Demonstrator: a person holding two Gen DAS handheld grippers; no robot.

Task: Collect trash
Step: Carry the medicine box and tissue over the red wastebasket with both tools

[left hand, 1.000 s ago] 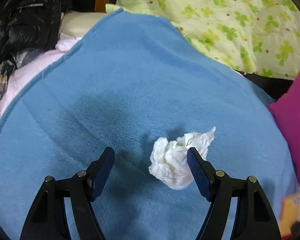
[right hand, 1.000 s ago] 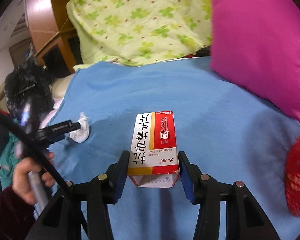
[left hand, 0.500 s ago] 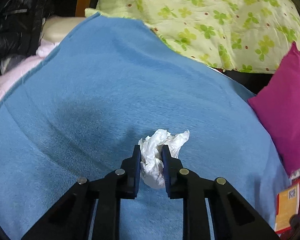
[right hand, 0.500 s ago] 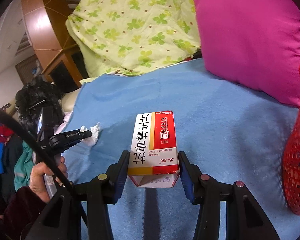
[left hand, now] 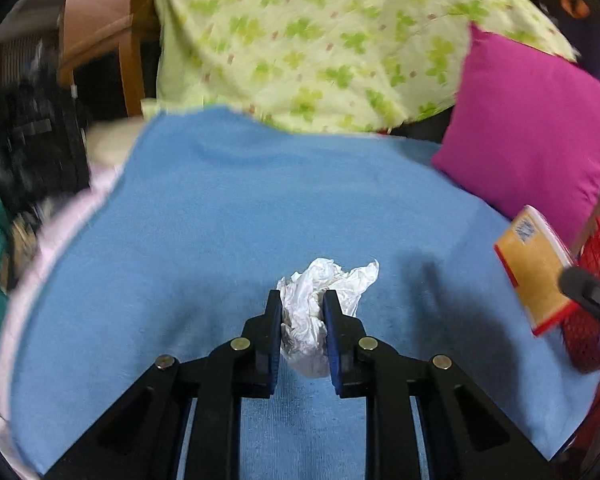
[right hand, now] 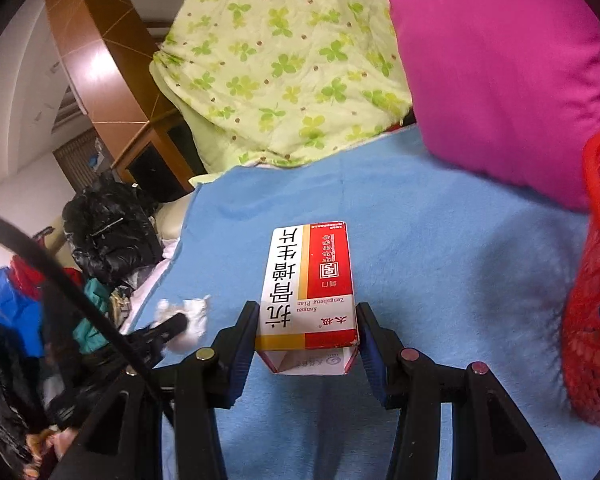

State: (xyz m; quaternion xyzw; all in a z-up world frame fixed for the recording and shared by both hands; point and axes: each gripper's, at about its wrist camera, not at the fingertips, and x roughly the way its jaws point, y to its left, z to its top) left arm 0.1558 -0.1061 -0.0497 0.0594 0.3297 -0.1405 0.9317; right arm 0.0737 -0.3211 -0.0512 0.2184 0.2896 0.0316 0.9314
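My left gripper (left hand: 301, 312) is shut on a crumpled white tissue (left hand: 320, 300) and holds it above the blue blanket (left hand: 228, 208). My right gripper (right hand: 306, 320) is shut on a red, white and yellow medicine box (right hand: 308, 280), held over the blanket (right hand: 440, 260). The box also shows in the left wrist view (left hand: 536, 268) at the right, beside a red mesh basket (left hand: 596, 280). The basket stands at the right edge of the right wrist view (right hand: 592, 320). The tissue and the left gripper show at the lower left of that view (right hand: 188, 324).
A magenta pillow (right hand: 500, 72) lies behind the basket, and a green clover-print quilt (right hand: 284, 60) lies at the back. A black jacket (right hand: 108, 232) and piled clothes sit off the blanket's left edge. A wooden headboard (right hand: 88, 48) stands behind.
My left gripper closed on the tissue and lifted it, moving right toward the basket. My right gripper carried the box toward the red basket, which has come into view.
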